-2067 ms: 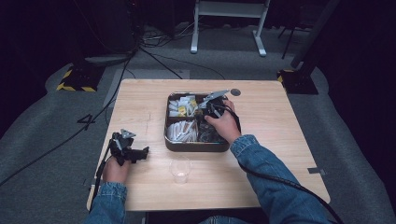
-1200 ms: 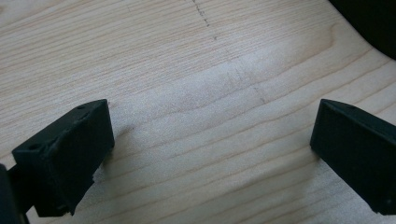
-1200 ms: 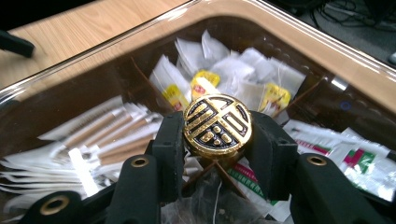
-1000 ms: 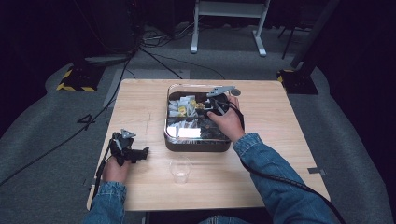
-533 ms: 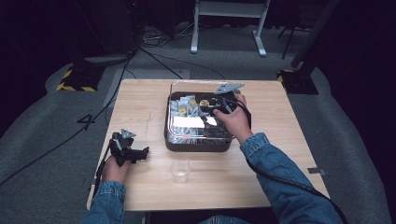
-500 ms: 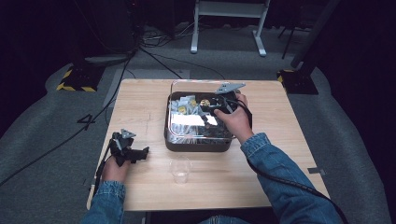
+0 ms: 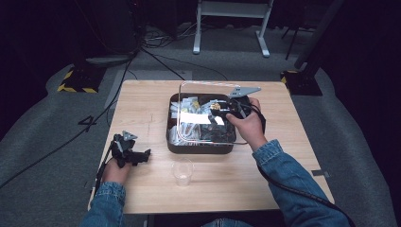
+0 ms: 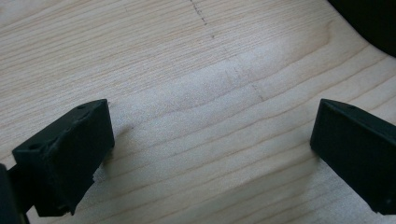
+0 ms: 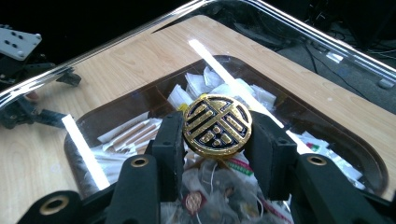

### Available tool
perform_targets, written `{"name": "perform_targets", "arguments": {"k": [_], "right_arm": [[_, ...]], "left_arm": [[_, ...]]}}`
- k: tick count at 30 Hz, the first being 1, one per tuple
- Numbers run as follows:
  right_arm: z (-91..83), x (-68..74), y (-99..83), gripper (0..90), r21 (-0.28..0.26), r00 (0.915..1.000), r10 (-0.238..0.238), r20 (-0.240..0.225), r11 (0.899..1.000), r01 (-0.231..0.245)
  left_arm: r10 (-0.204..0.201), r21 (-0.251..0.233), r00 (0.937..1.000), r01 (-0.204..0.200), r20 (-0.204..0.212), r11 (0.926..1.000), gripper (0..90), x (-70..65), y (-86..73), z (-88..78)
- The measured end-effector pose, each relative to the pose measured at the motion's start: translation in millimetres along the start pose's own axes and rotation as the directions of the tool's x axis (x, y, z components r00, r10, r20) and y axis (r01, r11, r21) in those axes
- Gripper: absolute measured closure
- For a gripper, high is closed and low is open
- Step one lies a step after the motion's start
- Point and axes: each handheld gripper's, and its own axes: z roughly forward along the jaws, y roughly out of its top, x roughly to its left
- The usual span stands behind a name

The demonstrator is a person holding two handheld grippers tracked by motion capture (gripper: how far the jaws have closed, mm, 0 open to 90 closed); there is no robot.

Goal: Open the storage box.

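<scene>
Lid (image 9: pixel 299 42) held by gold knob (image 9: pixel 217 125) — tilted, near edge raised.

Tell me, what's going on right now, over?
Right gripper shut on gold knob of clear lid, lid raised over box of packets. Left gripper open, resting on table. Cup nearby, nothing blocking.

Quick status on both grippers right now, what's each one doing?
Left gripper: open, nothing between its jaws, over bare table.
Right gripper: shut on the round gold knob of the clear lid, lid raised above the box.
</scene>
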Motion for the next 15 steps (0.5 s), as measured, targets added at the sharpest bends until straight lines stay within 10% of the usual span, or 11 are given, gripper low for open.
{"name": "perform_targets", "arguments": {"k": [15], "right_arm": [[-59.9,-20.8,-30.0,58.4,-0.005,0.9981,0.009,0.061,1.0,-0.008]], "left_arm": [[0.013,-0.002,0.9999,-0.013,0.007,0.9999,0.0,1.8,1.8,1.5]]}}
